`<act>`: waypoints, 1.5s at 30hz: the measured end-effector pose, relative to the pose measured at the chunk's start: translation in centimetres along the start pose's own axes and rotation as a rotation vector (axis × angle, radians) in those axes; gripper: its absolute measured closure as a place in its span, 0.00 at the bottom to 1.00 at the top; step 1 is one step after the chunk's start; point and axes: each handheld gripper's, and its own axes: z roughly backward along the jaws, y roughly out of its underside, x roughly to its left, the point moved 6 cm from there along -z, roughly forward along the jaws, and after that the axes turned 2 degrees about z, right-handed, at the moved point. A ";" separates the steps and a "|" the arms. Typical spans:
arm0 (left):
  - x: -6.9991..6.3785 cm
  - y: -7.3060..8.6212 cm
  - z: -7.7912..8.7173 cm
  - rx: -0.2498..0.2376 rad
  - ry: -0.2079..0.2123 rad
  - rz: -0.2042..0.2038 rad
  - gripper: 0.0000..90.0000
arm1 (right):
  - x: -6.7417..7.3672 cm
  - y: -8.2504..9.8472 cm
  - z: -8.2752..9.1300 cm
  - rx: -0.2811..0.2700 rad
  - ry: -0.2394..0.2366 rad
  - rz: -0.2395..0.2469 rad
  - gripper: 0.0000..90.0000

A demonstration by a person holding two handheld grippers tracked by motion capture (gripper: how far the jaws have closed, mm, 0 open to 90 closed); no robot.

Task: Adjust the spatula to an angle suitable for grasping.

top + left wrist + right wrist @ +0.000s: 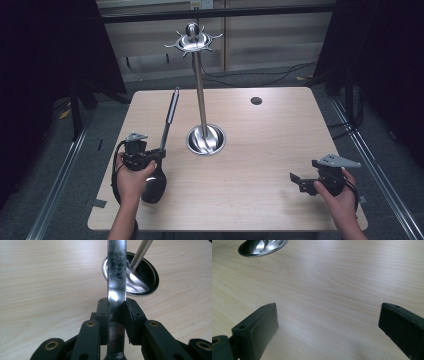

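Note:
A long utensil with a flat steel handle (170, 112) and a black head (155, 186) is held tilted at the table's left, its handle pointing up and away. My left gripper (150, 157) is shut on the lower handle. In the left gripper view the handle (116, 272) rises between the pads of the left gripper (116, 312). A chrome utensil stand has a round base (206, 140), a tall pole (200, 85) and a ring of hooks (193, 42) on top. My right gripper (296, 181) stands open and holds nothing near the front right, low over the wood (329, 325).
The wooden table (270, 145) has a dark round grommet (256, 100) at the back right. The stand's base (140, 277) lies just beyond the held handle, and its rim (262, 247) shows far off in the right gripper view. Cables lie on the floor behind.

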 end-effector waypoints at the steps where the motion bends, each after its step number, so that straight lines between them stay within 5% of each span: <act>1: 0.0 -0.1 0.1 -0.014 0.001 0.002 0.84 | 0.0 0.0 0.0 0.001 0.000 0.000 0.03; 15: 0.2 -0.3 2.2 -0.165 0.042 -0.011 0.84 | 0.3 0.0 -0.2 0.008 -0.001 0.017 0.03; 45: -2.7 -2.7 5.0 -0.393 0.093 -0.079 0.83 | 0.6 -0.4 -1.1 0.008 -0.007 0.017 0.03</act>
